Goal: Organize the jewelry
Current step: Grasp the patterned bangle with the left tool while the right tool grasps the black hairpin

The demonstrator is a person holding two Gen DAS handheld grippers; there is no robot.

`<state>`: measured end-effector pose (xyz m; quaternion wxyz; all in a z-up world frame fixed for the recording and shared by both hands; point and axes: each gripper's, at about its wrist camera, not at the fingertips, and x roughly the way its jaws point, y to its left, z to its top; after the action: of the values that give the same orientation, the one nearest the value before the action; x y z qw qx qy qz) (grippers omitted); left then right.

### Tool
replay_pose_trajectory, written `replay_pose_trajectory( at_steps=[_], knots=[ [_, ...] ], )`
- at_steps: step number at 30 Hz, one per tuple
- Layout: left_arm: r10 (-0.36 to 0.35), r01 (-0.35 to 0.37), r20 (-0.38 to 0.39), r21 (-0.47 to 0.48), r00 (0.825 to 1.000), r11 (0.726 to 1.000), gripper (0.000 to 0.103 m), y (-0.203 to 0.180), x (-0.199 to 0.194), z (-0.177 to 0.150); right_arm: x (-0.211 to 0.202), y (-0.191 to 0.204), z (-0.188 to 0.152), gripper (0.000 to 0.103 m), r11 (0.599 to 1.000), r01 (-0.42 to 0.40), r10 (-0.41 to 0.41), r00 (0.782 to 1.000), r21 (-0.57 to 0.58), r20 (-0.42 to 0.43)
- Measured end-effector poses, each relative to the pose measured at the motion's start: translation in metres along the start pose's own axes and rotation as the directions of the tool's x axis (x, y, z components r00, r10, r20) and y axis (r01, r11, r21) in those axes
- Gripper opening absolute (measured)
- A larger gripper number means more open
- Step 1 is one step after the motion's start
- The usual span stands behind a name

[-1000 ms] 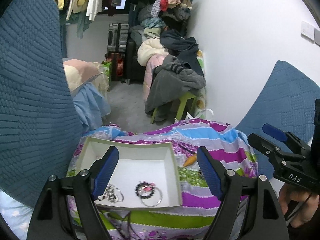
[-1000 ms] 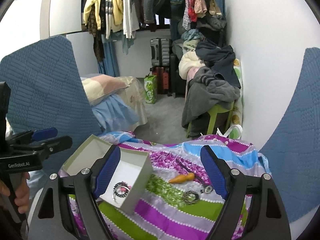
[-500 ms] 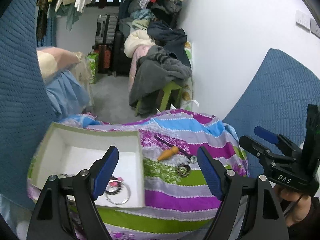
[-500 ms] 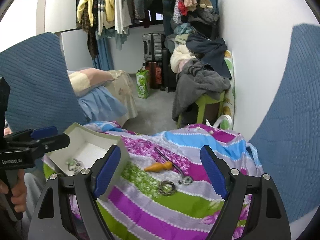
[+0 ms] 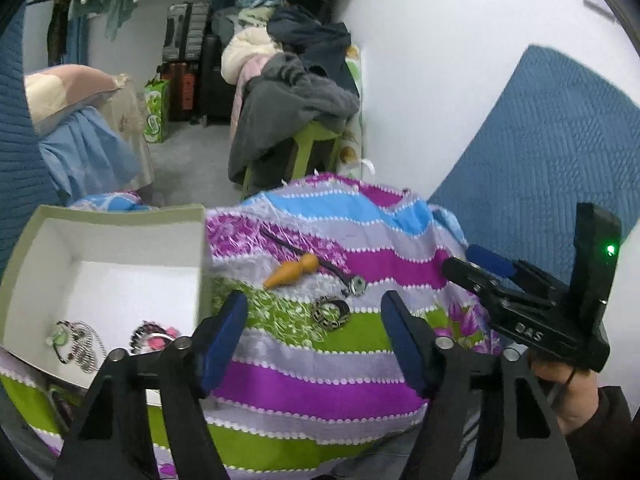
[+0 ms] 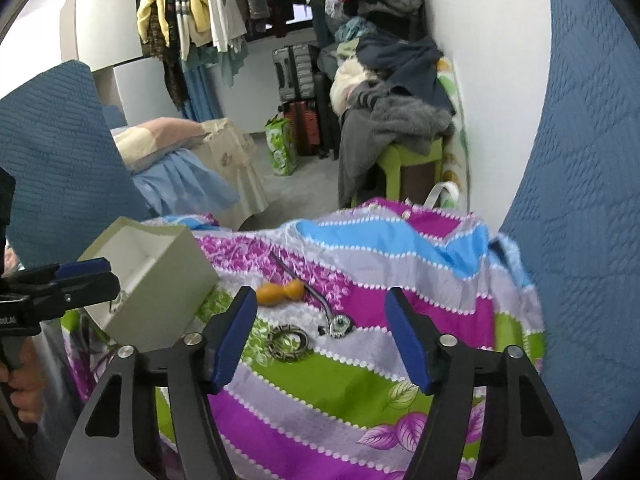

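A white open box [image 5: 120, 280] sits at the left on the striped cloth [image 5: 320, 380]; a silver chain [image 5: 78, 342] and a beaded bracelet [image 5: 150, 334] lie inside. On the cloth lie an orange gourd pendant [image 5: 292, 275] on a dark cord, a round silver charm [image 5: 357, 286] and a patterned ring bracelet [image 5: 331, 312]. My left gripper [image 5: 316, 340] is open and empty, just in front of the ring bracelet. My right gripper [image 6: 322, 332] is open and empty above the ring bracelet [image 6: 288, 343] and charm [image 6: 339, 325]; the box [image 6: 160, 292] is to its left.
Blue quilted cushions [image 5: 540, 152] flank the cloth on both sides. Beyond it are a green stool piled with clothes [image 6: 400, 128], suitcases [image 6: 304, 92], a bed with a pillow [image 6: 168, 140] and hanging clothes. The right gripper also shows in the left wrist view [image 5: 492, 276].
Both grippers have swung right, away from the box and toward the loose jewelry on the cloth. Both stayed open. The jewelry has not moved.
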<state>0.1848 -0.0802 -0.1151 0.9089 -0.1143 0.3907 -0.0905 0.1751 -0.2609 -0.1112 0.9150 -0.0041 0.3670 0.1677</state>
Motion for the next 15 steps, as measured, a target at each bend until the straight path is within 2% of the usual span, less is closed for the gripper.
replay_pose_trajectory(
  at_steps=[2, 6, 13, 14, 15],
  knots=[
    [-0.021, 0.021, -0.030, -0.001, 0.999, 1.000, 0.058, -0.006, 0.014, -0.005, 0.013, -0.008, -0.005, 0.054, 1.000, -0.017, 0.017, 1.000, -0.003, -0.024],
    [-0.033, 0.035, -0.071, 0.031, 0.997, 0.999, 0.058, -0.020, 0.040, -0.013, 0.041, -0.023, -0.010, 0.047, 0.998, -0.058, 0.059, 0.995, 0.017, -0.084],
    [-0.044, 0.045, -0.144, 0.010, 0.989, 0.999, 0.057, -0.020, 0.092, -0.026, 0.091, -0.033, -0.013, 0.039, 0.993, -0.119, 0.117, 0.976, -0.002, -0.182],
    [-0.041, 0.042, -0.152, 0.004, 0.988, 0.999, 0.055, -0.019, 0.100, -0.028, 0.096, -0.033, -0.013, 0.038, 0.991, -0.132, 0.128, 0.973, -0.011, -0.190],
    [-0.040, 0.040, -0.165, -0.005, 0.985, 0.999, 0.048, -0.017, 0.108, -0.030, 0.102, -0.032, -0.012, 0.037, 0.990, -0.140, 0.133, 0.972, -0.021, -0.195]
  ],
)
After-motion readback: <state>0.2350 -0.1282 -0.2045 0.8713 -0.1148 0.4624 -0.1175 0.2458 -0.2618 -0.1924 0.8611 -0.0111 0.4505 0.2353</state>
